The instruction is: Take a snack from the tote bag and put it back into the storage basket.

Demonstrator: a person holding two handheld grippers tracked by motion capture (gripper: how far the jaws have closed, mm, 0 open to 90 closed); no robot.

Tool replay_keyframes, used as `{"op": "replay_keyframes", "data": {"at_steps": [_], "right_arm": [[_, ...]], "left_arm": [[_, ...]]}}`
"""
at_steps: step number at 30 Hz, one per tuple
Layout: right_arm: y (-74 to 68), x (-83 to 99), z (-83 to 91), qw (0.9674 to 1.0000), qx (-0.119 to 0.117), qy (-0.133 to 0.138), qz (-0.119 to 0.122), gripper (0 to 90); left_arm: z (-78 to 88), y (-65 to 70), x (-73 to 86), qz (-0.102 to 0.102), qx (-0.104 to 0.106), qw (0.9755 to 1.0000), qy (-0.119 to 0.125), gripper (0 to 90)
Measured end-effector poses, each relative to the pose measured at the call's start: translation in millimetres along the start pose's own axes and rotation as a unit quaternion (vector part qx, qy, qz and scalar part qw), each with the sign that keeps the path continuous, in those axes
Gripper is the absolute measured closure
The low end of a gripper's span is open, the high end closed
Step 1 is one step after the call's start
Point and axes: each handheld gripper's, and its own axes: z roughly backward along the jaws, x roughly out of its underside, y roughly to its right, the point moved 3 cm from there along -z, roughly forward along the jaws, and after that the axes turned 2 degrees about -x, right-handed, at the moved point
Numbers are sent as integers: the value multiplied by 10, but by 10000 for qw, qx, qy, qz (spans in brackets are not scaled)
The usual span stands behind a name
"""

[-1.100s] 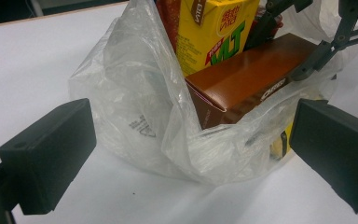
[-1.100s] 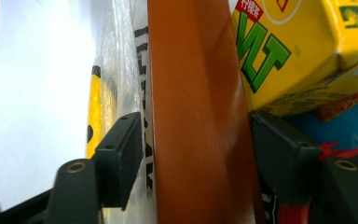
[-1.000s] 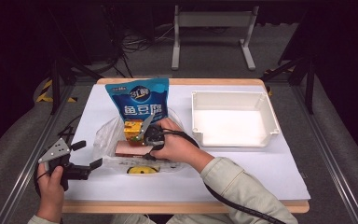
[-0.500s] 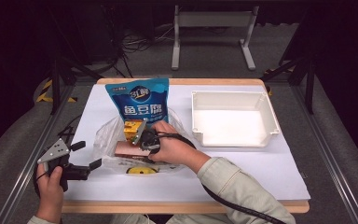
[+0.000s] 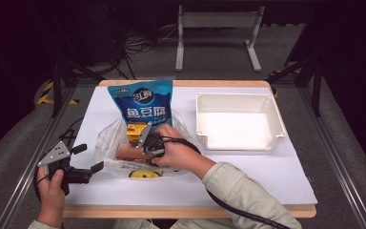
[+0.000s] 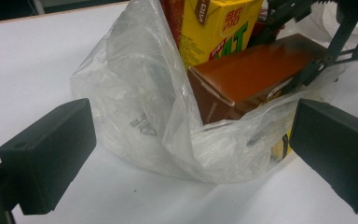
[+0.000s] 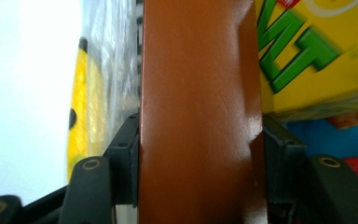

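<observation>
Both pads of your right gripper (image 7: pixel 198 154) had just closed onto the sides of the glossy brown rectangular carton (image 7: pixel 198 93), which sat inside the clear crinkled plastic bag (image 6: pixel 168 116) beside a yellow drink carton (image 6: pixel 214 28). Your left gripper (image 6: pixel 191 154) hovered wide open, holding nothing, facing the bag.

I see a glossy brown rectangular carton (image 7: pixel 198 112), a yellow green-lettered drink carton (image 6: pixel 214 25), and a clear crinkled plastic bag (image 6: pixel 135 107).
</observation>
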Motion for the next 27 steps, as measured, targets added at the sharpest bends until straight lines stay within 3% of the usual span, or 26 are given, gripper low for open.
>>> {"op": "replay_keyframes", "data": {"at_steps": [2, 10, 27], "right_arm": [[14, -28, 85, 9997, 31, 228, -9, 424], [27, -74, 269, 9988, 92, 473, -27, 424], [18, -147, 521, 9973, 36, 737, -28, 423]], "left_arm": [[0, 2, -1, -3, 11, 10000, 4, 9], [-3, 2, -6, 6, 5, 10000, 14, 8], [24, 20, -28, -141, 70, 9998, 84, 7]]}}
